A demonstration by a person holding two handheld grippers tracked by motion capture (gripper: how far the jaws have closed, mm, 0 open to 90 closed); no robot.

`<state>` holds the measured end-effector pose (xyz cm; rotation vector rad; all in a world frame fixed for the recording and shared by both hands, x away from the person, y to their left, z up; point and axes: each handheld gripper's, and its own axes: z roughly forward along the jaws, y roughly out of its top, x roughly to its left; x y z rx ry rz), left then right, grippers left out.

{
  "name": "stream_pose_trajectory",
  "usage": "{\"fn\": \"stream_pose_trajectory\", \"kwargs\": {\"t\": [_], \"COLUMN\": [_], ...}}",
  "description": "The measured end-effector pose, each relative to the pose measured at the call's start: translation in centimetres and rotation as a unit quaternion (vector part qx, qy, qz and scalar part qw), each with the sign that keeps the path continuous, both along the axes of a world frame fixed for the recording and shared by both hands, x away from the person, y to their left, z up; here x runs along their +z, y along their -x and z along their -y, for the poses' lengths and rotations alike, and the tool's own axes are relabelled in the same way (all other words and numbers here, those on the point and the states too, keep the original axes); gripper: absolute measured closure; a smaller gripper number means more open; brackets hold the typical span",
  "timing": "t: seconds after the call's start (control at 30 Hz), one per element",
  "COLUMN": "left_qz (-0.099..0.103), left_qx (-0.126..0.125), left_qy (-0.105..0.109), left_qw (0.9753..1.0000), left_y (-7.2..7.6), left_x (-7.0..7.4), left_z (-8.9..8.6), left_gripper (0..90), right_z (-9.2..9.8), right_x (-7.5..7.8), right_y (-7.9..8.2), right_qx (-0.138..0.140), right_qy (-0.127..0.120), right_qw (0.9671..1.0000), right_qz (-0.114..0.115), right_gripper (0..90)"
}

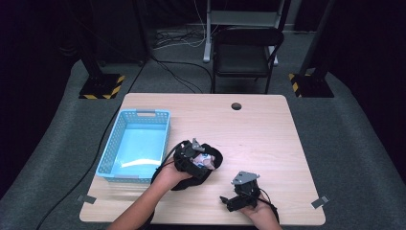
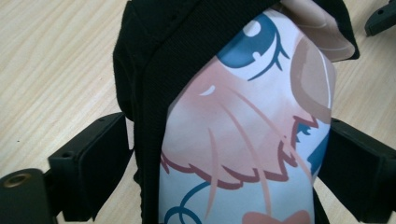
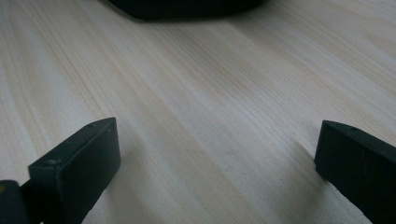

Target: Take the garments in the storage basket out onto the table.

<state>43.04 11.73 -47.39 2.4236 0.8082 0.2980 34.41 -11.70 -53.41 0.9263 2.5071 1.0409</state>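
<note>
A black fabric item (image 1: 214, 160) with a pink and blue cartoon print (image 2: 243, 135) lies at the table's front middle, just right of the basket. My left gripper (image 1: 194, 160) is shut on it, one jaw on each side of its printed part (image 2: 229, 140). Part of the item is hidden under the gripper and hand in the high view. My right gripper (image 1: 229, 202) is low over the bare wood near the front edge, right of the item, jaws wide open and nothing between them (image 3: 217, 140). The item's dark edge (image 3: 187, 7) lies ahead of it.
A light blue plastic basket (image 1: 143, 113) stands empty on the table's left side. The wooden table (image 1: 258, 139) has a cable hole (image 1: 236, 106) at the back. A black chair (image 1: 244, 52) stands behind it. The right gripper's tip (image 2: 380, 18) shows beyond the item.
</note>
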Motion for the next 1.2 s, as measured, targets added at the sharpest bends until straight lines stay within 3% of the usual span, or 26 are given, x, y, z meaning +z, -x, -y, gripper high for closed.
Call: {"fn": "stream_pose_trajectory", "kwargs": {"t": [0.53, 1.2], "left_qz": [0.002, 0.041], "left_qx": [-0.006, -0.011], "left_qy": [0.006, 0.043], "left_qw": [1.0000, 0.9982], "left_y": [0.1, 1.1], "left_x": [0.8, 4.6], "left_z": [0.0, -0.9], "left_gripper": [3.7, 3.6], "right_z": [0.0, 0.0], "right_x": [0.0, 0.0], "right_y": [0.0, 0.0], "right_qx": [0.000, 0.000], "right_qy": [0.000, 0.000], "right_qw": [1.0000, 1.0000], "right_qz": [0.000, 0.000], "right_gripper": [0.0, 0.0]}}
